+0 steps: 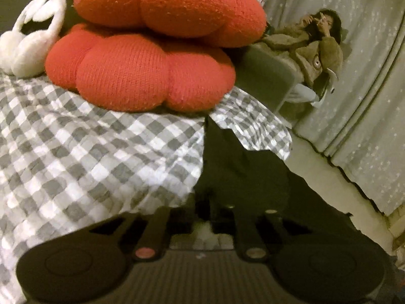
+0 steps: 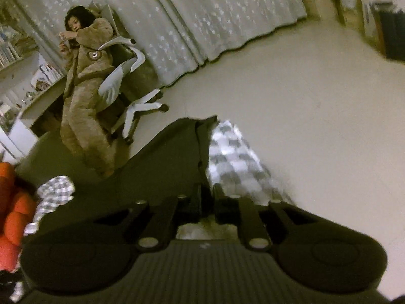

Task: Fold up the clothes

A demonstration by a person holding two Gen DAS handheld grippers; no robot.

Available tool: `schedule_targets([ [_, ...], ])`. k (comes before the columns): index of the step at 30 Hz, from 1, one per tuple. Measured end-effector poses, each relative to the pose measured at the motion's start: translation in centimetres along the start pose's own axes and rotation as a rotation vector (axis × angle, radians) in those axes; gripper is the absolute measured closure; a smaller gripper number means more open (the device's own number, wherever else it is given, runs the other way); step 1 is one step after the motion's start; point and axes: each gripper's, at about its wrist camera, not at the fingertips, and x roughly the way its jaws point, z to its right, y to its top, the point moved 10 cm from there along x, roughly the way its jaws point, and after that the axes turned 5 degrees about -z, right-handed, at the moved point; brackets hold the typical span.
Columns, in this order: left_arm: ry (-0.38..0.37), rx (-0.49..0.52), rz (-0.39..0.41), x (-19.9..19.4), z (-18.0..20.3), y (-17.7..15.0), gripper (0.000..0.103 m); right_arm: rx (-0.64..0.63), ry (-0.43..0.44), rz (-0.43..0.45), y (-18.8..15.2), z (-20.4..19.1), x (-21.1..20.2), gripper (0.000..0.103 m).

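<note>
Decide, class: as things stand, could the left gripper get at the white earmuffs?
Probably not yet. The left gripper appears shut on the dark garment, and the red cushions sit partly across the way to the white earmuffs.

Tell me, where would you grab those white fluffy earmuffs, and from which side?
By the arched headband of the earmuffs, coming from above. The band stands up as a thin open loop over the two bulky pads, which rest on the checkered bedcover beside the red cushions.
</note>
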Motion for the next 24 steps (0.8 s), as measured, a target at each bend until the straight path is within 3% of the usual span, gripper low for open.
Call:
schedule_targets([
  [2, -0.023, -0.010, -0.021, -0.9, -0.4, -0.6, 0.068, 0.034, 0.052, -0.016, -0.9, 0.0, -1.3, 0.059],
  [7, -0.121, -0.029, -0.095, -3.5, -1.3, -2.9, 0.060, 0.047, 0.147, -0.086, -3.9, -0.7, -4.3, 0.059],
  [13, -0.217, -0.032, -0.173, -6.5, -2.7, -5.8, 0.060, 0.034, 0.178, -0.134, -7.2, -1.1, -6.9, 0.059],
  [24, -0.311, 0.000, -0.251, -10.8, -4.5, -9.6, 0.060, 0.021, 0.209, -0.174, -11.0, -1.7, -9.8, 0.063],
])
